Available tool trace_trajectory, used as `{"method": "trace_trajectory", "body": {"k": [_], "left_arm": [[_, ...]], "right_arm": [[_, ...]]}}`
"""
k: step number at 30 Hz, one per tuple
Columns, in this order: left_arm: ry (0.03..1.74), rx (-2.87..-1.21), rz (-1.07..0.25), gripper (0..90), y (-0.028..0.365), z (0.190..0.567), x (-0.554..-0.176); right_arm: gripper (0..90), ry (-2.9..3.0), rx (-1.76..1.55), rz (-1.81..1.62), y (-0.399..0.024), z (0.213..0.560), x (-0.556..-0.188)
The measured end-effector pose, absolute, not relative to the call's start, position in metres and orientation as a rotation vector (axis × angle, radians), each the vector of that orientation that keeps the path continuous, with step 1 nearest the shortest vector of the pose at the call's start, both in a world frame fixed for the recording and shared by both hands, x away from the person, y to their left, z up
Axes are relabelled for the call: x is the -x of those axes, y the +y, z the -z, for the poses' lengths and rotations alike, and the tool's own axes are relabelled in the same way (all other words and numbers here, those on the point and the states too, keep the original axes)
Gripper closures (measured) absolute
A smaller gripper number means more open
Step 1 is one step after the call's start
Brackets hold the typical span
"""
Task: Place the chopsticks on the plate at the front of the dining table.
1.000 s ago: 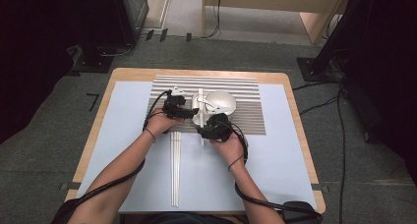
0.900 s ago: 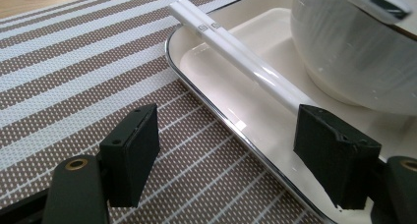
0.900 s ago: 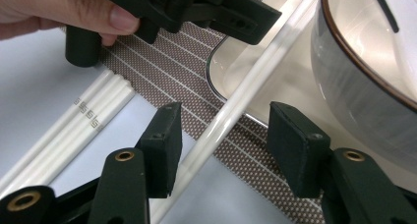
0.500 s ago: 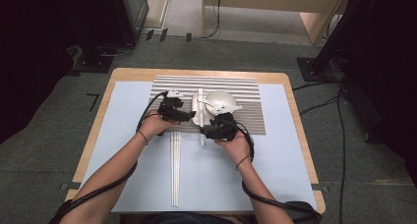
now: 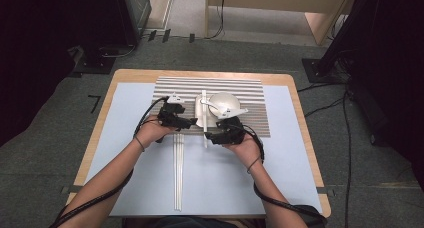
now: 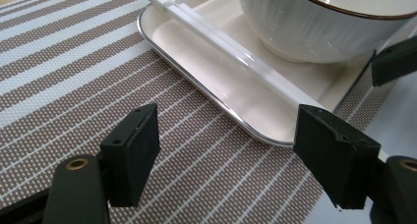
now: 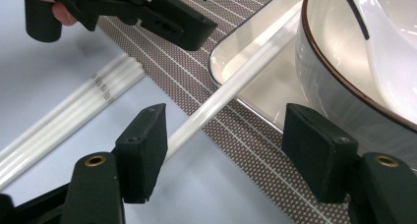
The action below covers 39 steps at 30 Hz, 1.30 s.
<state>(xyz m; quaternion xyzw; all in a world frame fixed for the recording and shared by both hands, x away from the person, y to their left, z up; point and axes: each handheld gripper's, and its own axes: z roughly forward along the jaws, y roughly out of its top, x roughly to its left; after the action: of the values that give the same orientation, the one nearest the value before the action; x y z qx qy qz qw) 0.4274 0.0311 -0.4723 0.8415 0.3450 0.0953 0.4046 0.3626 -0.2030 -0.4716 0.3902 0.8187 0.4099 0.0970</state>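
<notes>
A single white chopstick point(image 5: 204, 119) lies slanted, its far part on the white tray point(image 5: 200, 113) and its near end on the blue mat. My right gripper point(image 5: 214, 136) point(image 7: 226, 135) stands over that near end. Its jaws have just been opening, and the chopstick point(image 7: 236, 94) lies between them untouched. My left gripper point(image 5: 191, 122) point(image 6: 228, 140) is open and empty over the striped placemat point(image 6: 74, 76), beside the tray's corner point(image 6: 211, 71). A white bowl point(image 5: 225, 104) point(image 6: 334, 22) with a spoon point(image 5: 215, 107) sits on the tray.
Several more white chopsticks point(image 5: 177, 173) point(image 7: 74, 111) lie side by side on the blue mat point(image 5: 280, 168), running toward the near edge. The placemat point(image 5: 250, 88) covers the table's far middle. Cables and furniture legs surround the table.
The right gripper's jaws have spread wider around the chopstick, which stays resting on the tray. The left hand has shifted a little to the left and toward the near side.
</notes>
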Motion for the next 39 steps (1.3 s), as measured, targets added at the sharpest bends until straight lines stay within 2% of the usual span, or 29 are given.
{"method": "trace_trajectory", "body": {"k": [22, 39], "left_arm": [[0.777, -2.171, -0.220, 25.3, 0.046, 0.464, -0.388], [0.795, -2.175, -0.233, 25.3, 0.075, 0.464, -0.365]], "right_arm": [[29.4, 2.472, -0.994, -1.203, -0.212, 0.473, -0.346], [27.8, 2.473, -0.976, -1.192, -0.229, 0.474, -0.338]]}}
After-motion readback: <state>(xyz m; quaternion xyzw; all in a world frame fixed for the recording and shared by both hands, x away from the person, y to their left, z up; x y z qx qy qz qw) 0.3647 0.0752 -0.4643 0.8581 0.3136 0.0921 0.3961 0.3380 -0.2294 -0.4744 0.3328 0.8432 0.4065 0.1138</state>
